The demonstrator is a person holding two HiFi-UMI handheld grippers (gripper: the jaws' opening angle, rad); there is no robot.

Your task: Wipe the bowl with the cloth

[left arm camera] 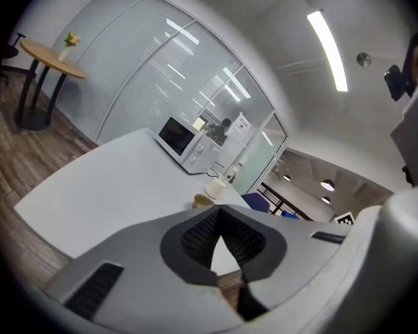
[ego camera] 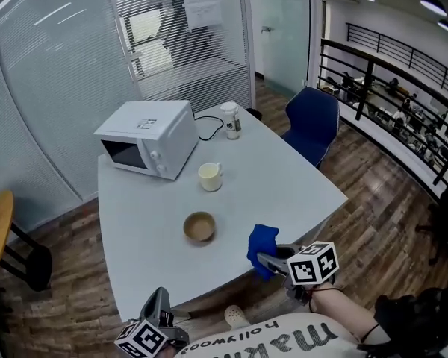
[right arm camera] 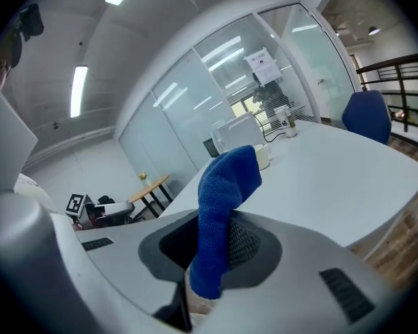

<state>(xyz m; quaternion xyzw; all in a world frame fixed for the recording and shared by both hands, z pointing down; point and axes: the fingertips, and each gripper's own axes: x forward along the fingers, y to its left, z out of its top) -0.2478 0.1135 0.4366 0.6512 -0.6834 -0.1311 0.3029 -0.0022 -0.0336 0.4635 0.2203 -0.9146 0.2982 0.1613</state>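
A tan bowl (ego camera: 199, 227) stands empty near the table's front edge; in the left gripper view the bowl (left arm camera: 202, 201) peeks over the jaws. My right gripper (ego camera: 267, 260) hovers at the front edge, right of the bowl, shut on a blue cloth (ego camera: 262, 247). In the right gripper view the cloth (right arm camera: 223, 193) sticks up from between the jaws of the right gripper (right arm camera: 212, 256). My left gripper (ego camera: 161, 301) hangs below the front edge, off the table. Its jaws are shut with nothing between them, as the left gripper (left arm camera: 221, 245) shows in its own view.
On the grey table (ego camera: 299, 185) stand a white microwave (ego camera: 149, 136) at the back left, a white mug (ego camera: 210, 176) behind the bowl and a jar (ego camera: 231, 120) at the back. A blue chair (ego camera: 312, 125) stands at the right, a round side table (left arm camera: 52, 51) further left.
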